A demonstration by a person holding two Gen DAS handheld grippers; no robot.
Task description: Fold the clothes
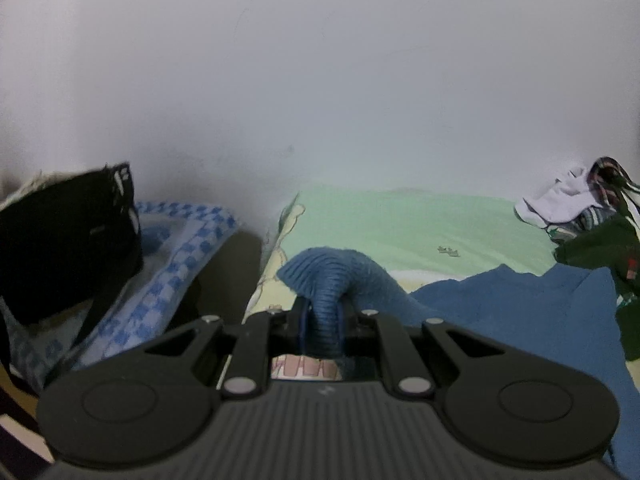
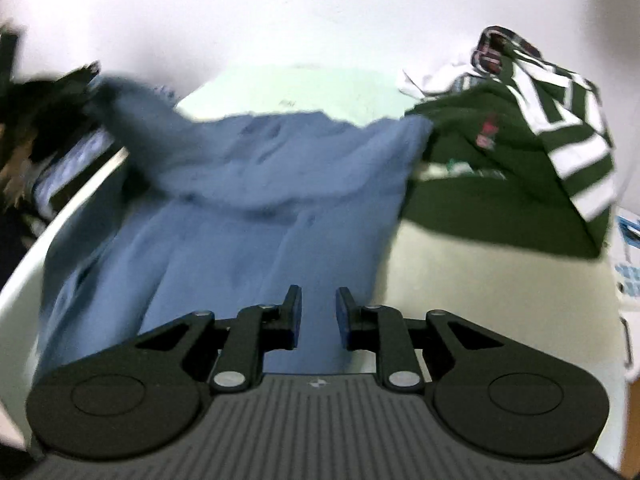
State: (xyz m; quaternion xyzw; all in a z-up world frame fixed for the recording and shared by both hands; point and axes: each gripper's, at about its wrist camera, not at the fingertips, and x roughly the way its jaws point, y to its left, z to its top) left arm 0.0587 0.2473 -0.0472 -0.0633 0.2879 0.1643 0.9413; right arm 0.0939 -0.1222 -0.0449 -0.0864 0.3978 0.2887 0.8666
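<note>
My left gripper is pinched on the ribbed cuff of the blue sweater, the knit bunched into a tube between its nearly closed jaws and arching up over them. My right gripper hangs just above the sweater's body with a narrow gap between its blue pads and no fabric between them — the view is motion-blurred. The sweater lies spread across the bed, whose sheet shows pale green at the far side; one sleeve stretches away to the left edge. Beside it on the right, touching its far corner, sits a heap of clothes — a dark green garment, a green-and-white striped one and something white. Off the bed's left edge are a blue-checked cloth and a black item.
</note>
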